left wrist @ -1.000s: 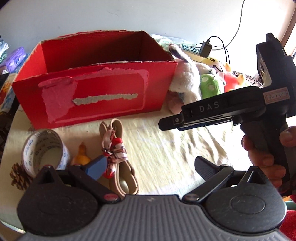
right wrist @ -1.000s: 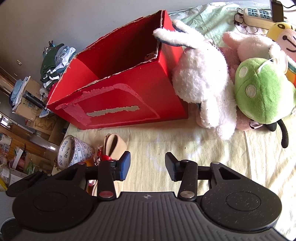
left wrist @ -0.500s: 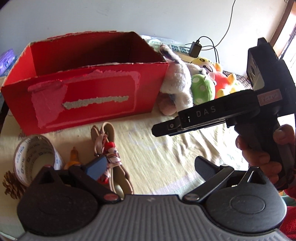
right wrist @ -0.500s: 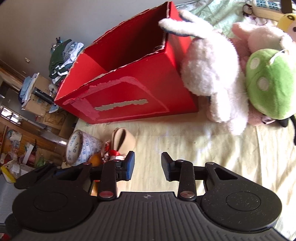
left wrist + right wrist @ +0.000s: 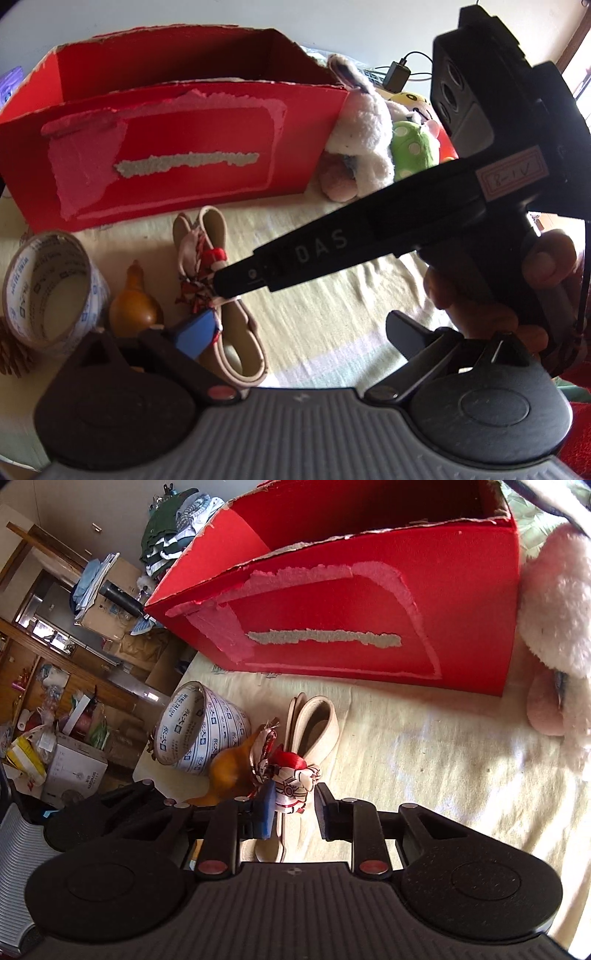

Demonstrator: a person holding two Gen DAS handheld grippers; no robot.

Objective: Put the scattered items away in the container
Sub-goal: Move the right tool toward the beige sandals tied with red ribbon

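While my left gripper hangs released, my right gripper is closing around the ribbon bundle, pads apart from it.

Pinecone cut by left edge; red box interior mostly hidden.

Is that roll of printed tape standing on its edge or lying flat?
Tipped, neither flat nor fully upright. The tape roll leans on the cream cloth with its open core facing up and sideways, beside the orange gourd.
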